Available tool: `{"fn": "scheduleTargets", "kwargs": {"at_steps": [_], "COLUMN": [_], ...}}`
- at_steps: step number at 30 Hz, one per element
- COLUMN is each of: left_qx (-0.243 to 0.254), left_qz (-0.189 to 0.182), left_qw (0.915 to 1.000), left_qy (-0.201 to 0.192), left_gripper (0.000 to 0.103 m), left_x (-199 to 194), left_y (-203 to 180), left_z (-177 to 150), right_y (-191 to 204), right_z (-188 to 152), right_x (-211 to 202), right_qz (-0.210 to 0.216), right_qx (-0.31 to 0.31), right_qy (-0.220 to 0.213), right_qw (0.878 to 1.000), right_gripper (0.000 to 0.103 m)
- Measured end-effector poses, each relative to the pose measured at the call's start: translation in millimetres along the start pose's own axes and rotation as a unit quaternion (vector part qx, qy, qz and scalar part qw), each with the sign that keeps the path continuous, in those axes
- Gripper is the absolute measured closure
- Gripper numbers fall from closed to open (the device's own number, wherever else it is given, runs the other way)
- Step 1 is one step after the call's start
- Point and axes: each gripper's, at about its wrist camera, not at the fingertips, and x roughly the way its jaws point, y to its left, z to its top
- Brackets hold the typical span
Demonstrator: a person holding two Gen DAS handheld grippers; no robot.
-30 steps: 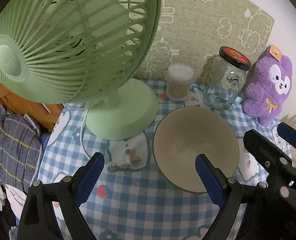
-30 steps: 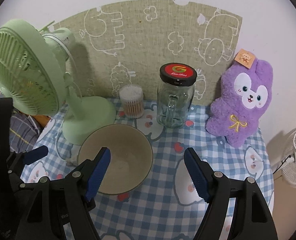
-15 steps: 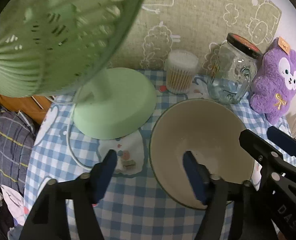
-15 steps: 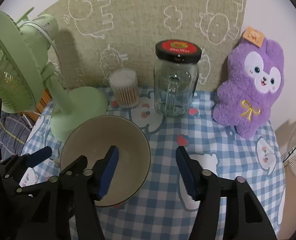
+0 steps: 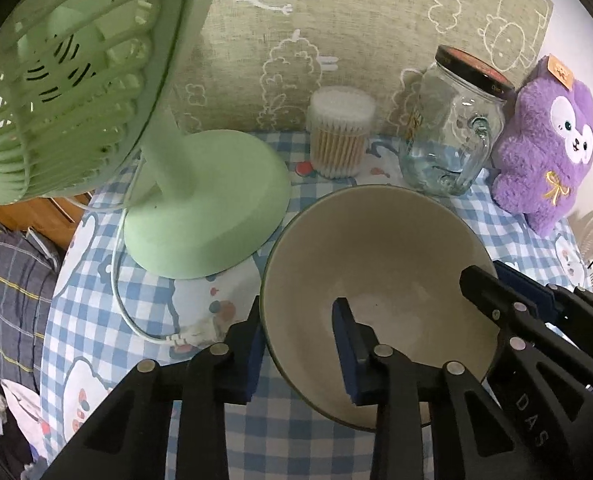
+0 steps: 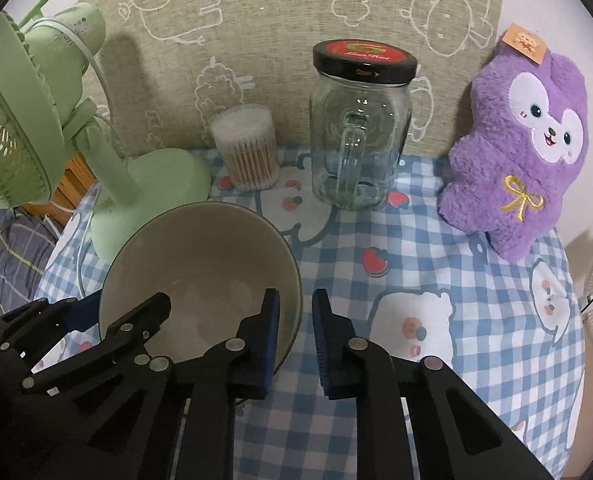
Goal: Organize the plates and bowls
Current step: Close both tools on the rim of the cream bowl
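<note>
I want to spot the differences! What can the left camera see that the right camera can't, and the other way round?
Only the left view shows the fan's white plug lying on the cloth. Only the right view shows the top of the jar's red lid. Both show the bowl, with the left tongs and right tongs closing over opposite sides of its rim, plus the green fan, cotton swabs and purple plush toy.

One bowl [image 6: 200,276]. One green desk fan [image 5: 96,120]. One lidded glass jar [image 6: 360,136]. One cotton-swab tub [image 6: 248,148]. One purple plush toy [image 6: 524,152]. Two grippers: left gripper [image 5: 300,348], right gripper [image 6: 296,336].
</note>
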Motion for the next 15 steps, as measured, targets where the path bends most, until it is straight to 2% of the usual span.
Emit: {"fn": "scheduleTargets", "kwargs": {"at_steps": [3, 7, 15], "left_qx": [-0.007, -0.011, -0.033], "left_qz": [0.009, 0.011, 0.013], "left_qw": [0.9999, 0.9999, 0.9993], "left_qy": [0.000, -0.002, 0.009], "left_gripper": [0.086, 0.093, 0.094], "left_x": [2.9, 1.1, -6.1], "left_y": [2.5, 7.8, 13.1], "left_z": [1.0, 0.6, -2.5], "right_y": [0.8, 1.2, 0.7], "right_z": [0.5, 0.5, -0.2], "right_x": [1.1, 1.7, 0.0], "right_qz": [0.003, -0.004, 0.001], "right_qx": [0.000, -0.001, 0.007], "right_qy": [0.000, -0.001, 0.003], "right_qw": [1.000, 1.000, 1.000], "right_gripper": [0.090, 0.092, 0.093]}}
